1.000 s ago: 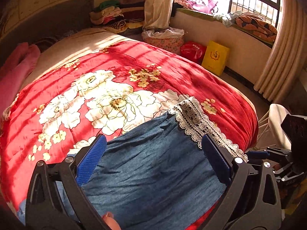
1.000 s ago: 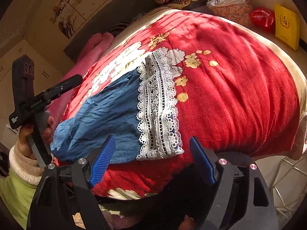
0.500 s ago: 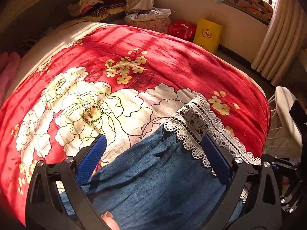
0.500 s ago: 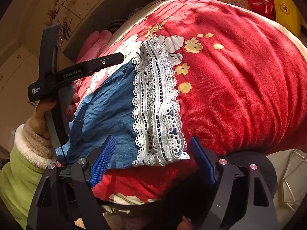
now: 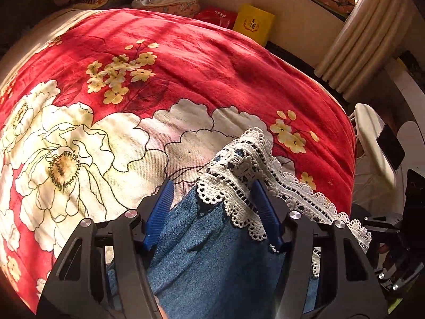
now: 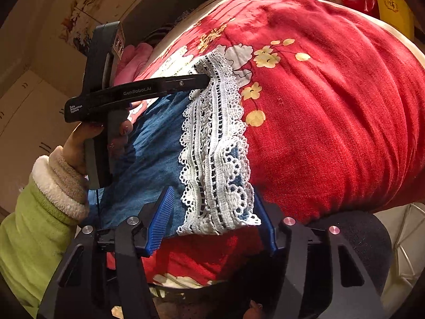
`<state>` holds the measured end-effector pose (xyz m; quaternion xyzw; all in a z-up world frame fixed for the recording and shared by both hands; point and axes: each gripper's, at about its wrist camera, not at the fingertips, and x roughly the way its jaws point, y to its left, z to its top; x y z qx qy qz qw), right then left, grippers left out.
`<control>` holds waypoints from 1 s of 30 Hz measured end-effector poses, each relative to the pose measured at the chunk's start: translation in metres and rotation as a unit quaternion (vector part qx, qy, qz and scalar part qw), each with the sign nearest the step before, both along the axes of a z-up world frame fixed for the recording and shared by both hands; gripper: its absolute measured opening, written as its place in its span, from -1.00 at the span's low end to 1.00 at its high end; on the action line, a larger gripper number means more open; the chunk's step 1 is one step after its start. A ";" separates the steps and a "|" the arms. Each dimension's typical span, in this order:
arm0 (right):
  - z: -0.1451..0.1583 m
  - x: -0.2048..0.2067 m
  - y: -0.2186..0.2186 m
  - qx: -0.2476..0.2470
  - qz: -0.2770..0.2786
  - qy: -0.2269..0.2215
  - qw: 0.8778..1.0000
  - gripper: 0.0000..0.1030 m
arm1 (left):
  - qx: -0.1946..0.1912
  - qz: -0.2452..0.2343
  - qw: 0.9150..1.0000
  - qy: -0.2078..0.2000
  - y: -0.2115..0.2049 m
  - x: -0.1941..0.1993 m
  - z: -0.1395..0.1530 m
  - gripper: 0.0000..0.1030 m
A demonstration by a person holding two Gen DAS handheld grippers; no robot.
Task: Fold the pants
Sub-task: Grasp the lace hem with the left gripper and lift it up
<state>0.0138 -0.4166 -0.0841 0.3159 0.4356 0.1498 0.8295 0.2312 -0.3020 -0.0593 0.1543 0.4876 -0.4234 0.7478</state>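
Blue denim pants (image 5: 207,260) with a white lace hem (image 5: 239,170) lie flat on a red flowered blanket (image 5: 212,66). My left gripper (image 5: 212,207) points down at the hem's far corner. Its jaws are closing with denim and lace between the blue pads, which stand apart from each other. In the right wrist view the same hem (image 6: 212,146) runs toward me. My right gripper (image 6: 212,220) straddles its near corner at the bed's edge, jaws closing, with the lace lying between the pads. The left gripper (image 6: 204,81) also shows there, held by a hand (image 6: 79,138).
The blanket drops off at the bed's near edge (image 6: 212,255). A yellow bag (image 5: 253,25), a red bag (image 5: 215,17) and a curtain (image 5: 366,40) stand beyond the bed. A white rack (image 5: 372,138) is at the right. A green sleeve (image 6: 32,226) fills the lower left.
My left gripper came forward and down onto the hem's far corner. Both grippers' jaws narrowed around the lace. The right gripper scarcely moved.
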 end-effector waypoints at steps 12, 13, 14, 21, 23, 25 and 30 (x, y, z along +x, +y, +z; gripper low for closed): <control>0.046 -0.011 0.024 -0.033 0.010 -0.079 0.996 -0.43 | -0.095 0.012 0.995 0.005 0.037 0.000 0.035 -0.77; 0.054 -0.013 0.029 -0.045 0.016 -0.091 0.995 -0.43 | -0.108 0.011 0.994 0.003 0.043 -0.001 0.042 -0.76; 0.063 -0.015 0.035 -0.056 0.022 -0.104 0.993 -0.43 | -0.120 0.012 0.993 0.000 0.049 -0.002 0.048 -0.76; 0.105 -0.018 0.092 -0.110 0.090 -0.170 0.975 -0.43 | -0.180 0.034 0.983 -0.020 0.111 -0.011 0.082 -0.76; 0.108 -0.013 0.113 -0.121 0.113 -0.176 0.970 -0.43 | -0.192 0.050 0.980 -0.022 0.136 -0.012 0.085 -0.76; 0.106 -0.006 0.135 -0.134 0.140 -0.177 0.965 -0.43 | -0.197 0.069 0.978 -0.019 0.160 -0.013 0.083 -0.76; 0.085 0.006 0.192 -0.157 0.203 -0.150 0.955 -0.43 | -0.192 0.123 0.974 0.001 0.209 -0.015 0.060 -0.76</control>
